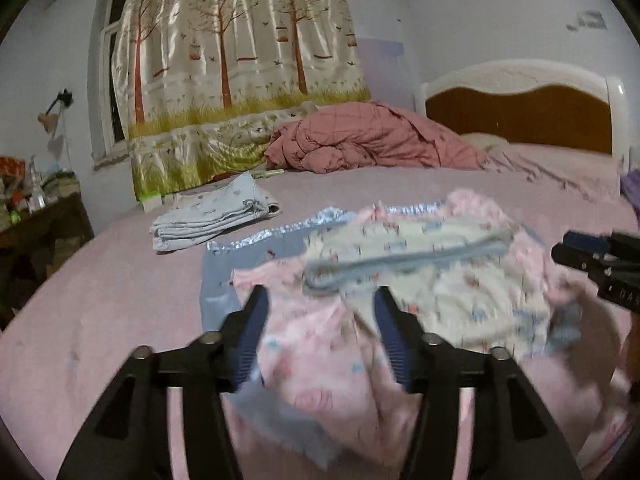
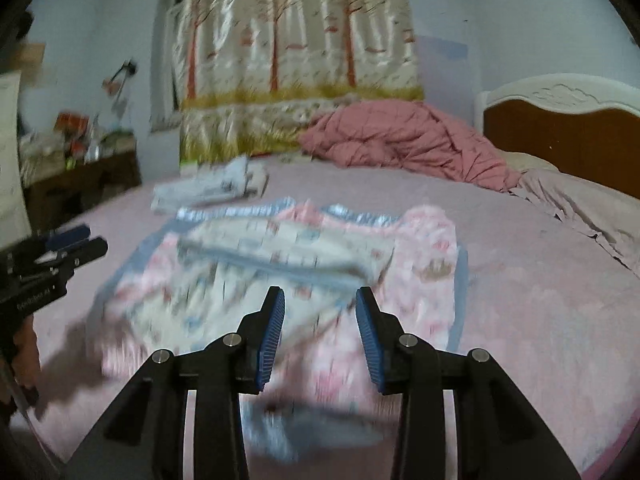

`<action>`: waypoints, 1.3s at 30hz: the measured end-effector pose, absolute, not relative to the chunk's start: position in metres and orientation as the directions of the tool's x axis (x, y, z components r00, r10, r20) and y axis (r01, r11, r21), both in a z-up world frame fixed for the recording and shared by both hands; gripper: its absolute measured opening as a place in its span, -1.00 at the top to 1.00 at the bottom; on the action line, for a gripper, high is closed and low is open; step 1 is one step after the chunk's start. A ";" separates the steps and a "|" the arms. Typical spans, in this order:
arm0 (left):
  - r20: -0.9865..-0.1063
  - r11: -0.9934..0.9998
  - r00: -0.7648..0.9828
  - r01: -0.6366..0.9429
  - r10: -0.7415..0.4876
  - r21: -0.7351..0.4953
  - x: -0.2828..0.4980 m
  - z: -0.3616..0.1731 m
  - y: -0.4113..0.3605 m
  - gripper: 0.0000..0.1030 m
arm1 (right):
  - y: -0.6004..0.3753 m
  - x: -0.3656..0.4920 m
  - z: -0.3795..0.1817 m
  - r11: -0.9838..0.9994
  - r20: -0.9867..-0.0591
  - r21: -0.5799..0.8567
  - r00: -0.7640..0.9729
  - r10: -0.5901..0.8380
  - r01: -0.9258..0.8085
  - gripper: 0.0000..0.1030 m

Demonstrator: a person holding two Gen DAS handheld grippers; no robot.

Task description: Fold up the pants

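The left gripper [image 1: 322,300] had its two blue-padded jaws spread with nothing pinched, hanging just above the near edge of a loose heap of clothes, and the right gripper [image 2: 320,300] likewise stood parted and empty over the same heap. That heap held one pair of cream printed pants [image 1: 432,276] with a grey waistband lying on top of pink printed garments [image 1: 320,360] and a blue piece, all on the pink bed sheet [image 1: 100,300]. Farther off to the left lay one folded pale-blue garment [image 1: 212,216], beyond it one crumpled rose quilt [image 1: 372,140], one tree-patterned curtain [image 1: 240,60] and one white-and-brown headboard [image 1: 520,108] at the far right.
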State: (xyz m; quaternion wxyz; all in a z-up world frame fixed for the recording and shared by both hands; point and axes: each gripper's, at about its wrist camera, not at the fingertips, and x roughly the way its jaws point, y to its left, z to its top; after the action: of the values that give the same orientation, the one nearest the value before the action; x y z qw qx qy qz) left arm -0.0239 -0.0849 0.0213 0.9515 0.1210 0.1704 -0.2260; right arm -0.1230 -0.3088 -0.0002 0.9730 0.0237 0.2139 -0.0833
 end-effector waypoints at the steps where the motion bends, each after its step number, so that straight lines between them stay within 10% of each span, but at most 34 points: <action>1: -0.373 0.871 0.848 0.462 -0.377 0.169 -0.029 0.016 -0.085 -0.32 | -0.305 -0.126 -0.005 0.986 -0.438 -0.024 0.885 -0.159 0.165 0.25; 10: -0.414 0.877 0.834 0.457 -0.364 0.150 -0.034 0.000 -0.080 -0.66 | -0.276 -0.139 -0.020 0.960 -0.477 -0.270 0.857 -0.197 0.070 0.17; 18: -0.620 0.862 0.739 0.469 -0.263 0.192 -0.013 -0.036 -0.097 -0.55 | -0.258 -0.134 -0.030 0.929 -0.509 -0.369 0.839 -0.191 -0.012 0.17; 39: -0.639 0.871 0.711 0.475 -0.294 0.128 -0.009 -0.038 -0.088 -0.57 | -0.212 -0.127 -0.049 0.777 -0.470 -0.622 0.840 -0.273 -0.095 0.09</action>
State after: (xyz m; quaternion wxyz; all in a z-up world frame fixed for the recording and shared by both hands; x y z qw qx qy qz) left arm -0.0090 -0.0883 -0.0376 0.9137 0.1430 0.3168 -0.2105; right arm -0.1270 -0.2122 -0.0489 0.9004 -0.3302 0.2789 -0.0493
